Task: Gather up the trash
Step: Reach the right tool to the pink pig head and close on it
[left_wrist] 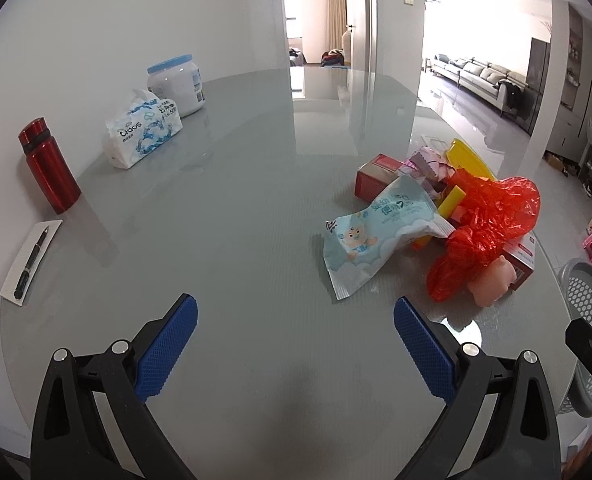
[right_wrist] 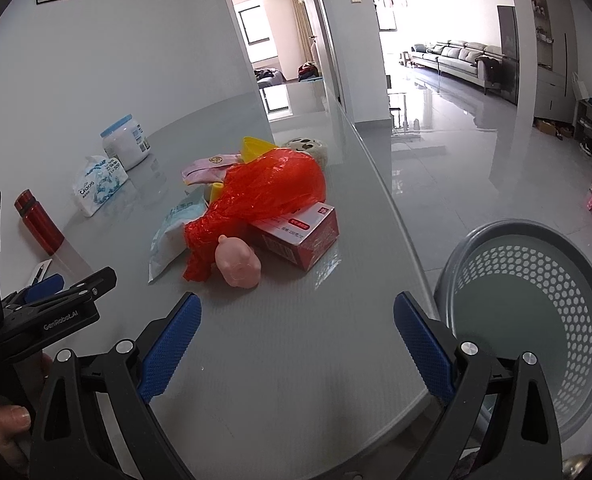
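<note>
Trash (left_wrist: 448,216) lies heaped on the right part of the grey glass table (left_wrist: 236,220), close to the edge beside the grey perforated basket (right_wrist: 536,320) that stands on the floor. On top of the heap sits a crumpled red plastic bag (right_wrist: 272,192); touching it are a pale blue wipes packet (left_wrist: 376,232) printed with a cartoon baby and Chinese characters too small to read, a red and white carton (right_wrist: 300,236) with small Chinese print, a pink rubber pig toy (right_wrist: 238,262), a yellow plastic piece (left_wrist: 466,158) and pink wrappers (left_wrist: 428,166). Well apart, along the wall, stand a white jar with a blue lid (left_wrist: 176,84), a tissue pack (left_wrist: 142,130) whose blue logo looks like "Cidos" but is not sharp, a red metal flask (left_wrist: 48,164), and a black pen on a white card (left_wrist: 32,260). The left gripper (left_wrist: 294,344) hovers low over bare table short of the packet, its blue pads spread wide and holding nothing. The right gripper (right_wrist: 296,344) hangs over the table edge between the heap and the basket, also spread wide and empty. In the right wrist view the left tool's body reads "GenRobot.AI", with a hand (right_wrist: 8,428) gripping its handle.
</note>
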Demonstrator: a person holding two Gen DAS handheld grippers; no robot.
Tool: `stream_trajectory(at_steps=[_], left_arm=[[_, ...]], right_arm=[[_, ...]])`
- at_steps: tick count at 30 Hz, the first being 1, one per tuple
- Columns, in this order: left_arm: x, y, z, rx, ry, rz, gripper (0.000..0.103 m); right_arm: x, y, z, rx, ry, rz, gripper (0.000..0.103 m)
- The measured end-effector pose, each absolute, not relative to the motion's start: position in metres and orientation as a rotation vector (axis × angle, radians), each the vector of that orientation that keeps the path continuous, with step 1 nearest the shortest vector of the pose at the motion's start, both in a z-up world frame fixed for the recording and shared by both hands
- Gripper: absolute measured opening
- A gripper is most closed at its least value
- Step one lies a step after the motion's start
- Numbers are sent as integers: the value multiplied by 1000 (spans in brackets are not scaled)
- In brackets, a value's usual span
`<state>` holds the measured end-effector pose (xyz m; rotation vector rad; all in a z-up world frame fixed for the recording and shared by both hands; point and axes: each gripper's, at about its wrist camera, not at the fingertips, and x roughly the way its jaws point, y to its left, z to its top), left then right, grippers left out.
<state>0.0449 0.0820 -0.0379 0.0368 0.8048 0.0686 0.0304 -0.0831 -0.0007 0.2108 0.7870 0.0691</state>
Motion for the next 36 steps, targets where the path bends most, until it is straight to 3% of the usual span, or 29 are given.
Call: stream_trajectory(at_steps=[22,23,25,32,36], left_arm=[[78,103,-54,27,804,1,97],[78,103,-55,23,805,-1,97],[81,106,-56,11,810,-2,97],[82,109,-59,-3,811,-7,97],[82,110,-60,-6,813,-10,97]], right_arm=[[91,-31,-30,120,856,28,91],[93,-29,-31,113,858,27,89],[95,-26,-33,101,873,29,75],[104,-18,-38,96,887,32,65],[112,-13,-41,96,897,36,52]])
